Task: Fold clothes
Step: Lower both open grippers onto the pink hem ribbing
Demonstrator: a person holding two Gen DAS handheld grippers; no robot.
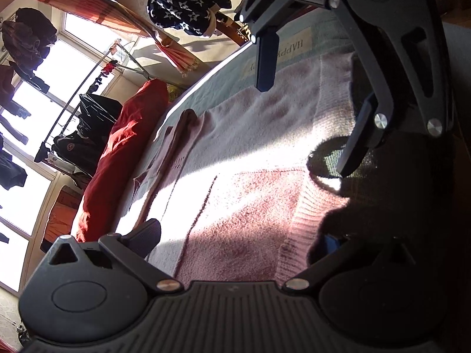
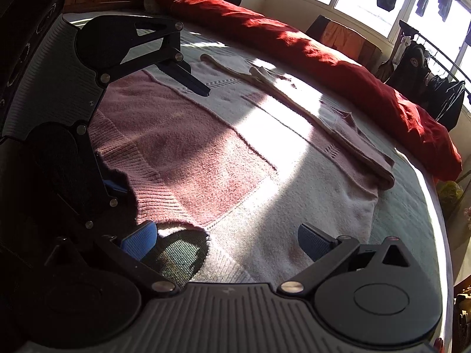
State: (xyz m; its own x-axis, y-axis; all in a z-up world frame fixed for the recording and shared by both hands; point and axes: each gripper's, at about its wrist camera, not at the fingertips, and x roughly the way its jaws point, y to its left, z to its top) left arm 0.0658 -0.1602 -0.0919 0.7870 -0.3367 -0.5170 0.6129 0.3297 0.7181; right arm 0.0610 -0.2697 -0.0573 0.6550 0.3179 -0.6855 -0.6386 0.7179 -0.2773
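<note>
Pink-and-white knit sweater (image 2: 206, 153) lies flat on the bed (image 2: 412, 206), one sleeve folded in | both grippers wide at the hem, left gripper (image 1: 235, 244), right gripper (image 2: 226, 241), holding nothing | risk: loose knit could snag or bunch | sunlit room, red duvet (image 2: 323, 58), clothes rack (image 1: 85, 123) by window

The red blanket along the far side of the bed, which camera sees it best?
The right wrist view: the red blanket runs across the frame from near the headboard to the bed's far corner, sunlit along its length. The left wrist view shows the same blanket only as a foreshortened, squeezed roll at the left, beyond the pink sweater.
</note>
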